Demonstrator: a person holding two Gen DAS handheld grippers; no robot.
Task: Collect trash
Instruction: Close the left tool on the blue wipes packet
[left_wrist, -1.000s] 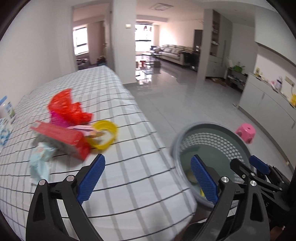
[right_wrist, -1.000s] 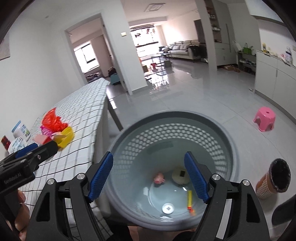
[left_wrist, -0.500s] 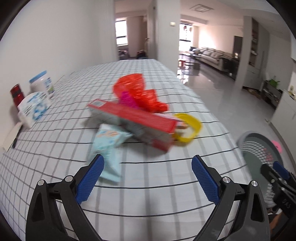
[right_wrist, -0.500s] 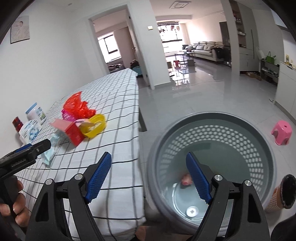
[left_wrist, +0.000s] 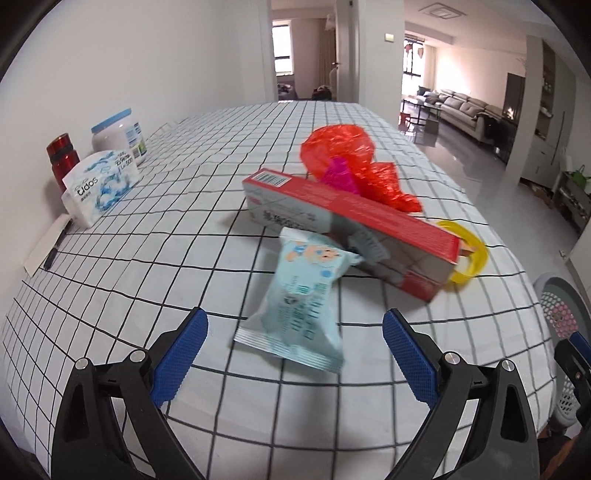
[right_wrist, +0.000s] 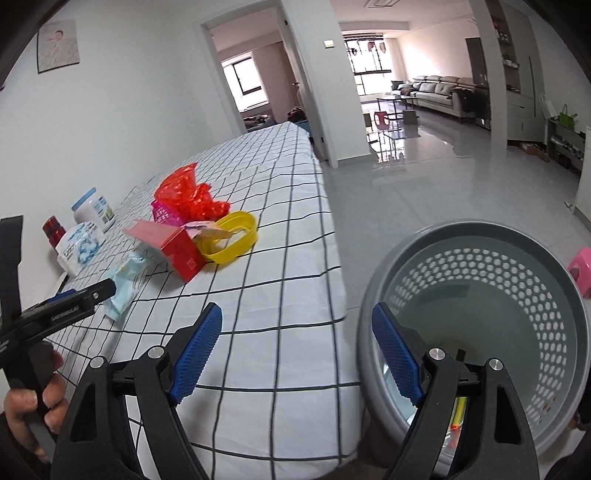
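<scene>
A pale blue snack wrapper (left_wrist: 295, 302) lies on the checked tablecloth (left_wrist: 147, 266), just beyond my left gripper (left_wrist: 291, 354), which is open and empty. Behind the wrapper sit a long red box (left_wrist: 351, 218), a crumpled red plastic bag (left_wrist: 343, 162) and a yellow ring (left_wrist: 469, 258). The same pile shows in the right wrist view: red box (right_wrist: 173, 243), red bag (right_wrist: 188, 195), yellow ring (right_wrist: 232, 236), wrapper (right_wrist: 125, 284). My right gripper (right_wrist: 295, 354) is open and empty, straddling the table edge and the grey perforated bin (right_wrist: 491, 325) on the floor.
Along the wall stand a red can (left_wrist: 62, 158), a white jar with a blue lid (left_wrist: 118, 136) and a tissue pack (left_wrist: 99, 184). A pink stool (right_wrist: 580, 266) sits on the floor past the bin. A hand (right_wrist: 29, 402) holds the left tool.
My left gripper swung left from the bin side to face the trash pile, closing in on the blue wrapper. My right gripper also shifted left, from over the bin to the table edge.
</scene>
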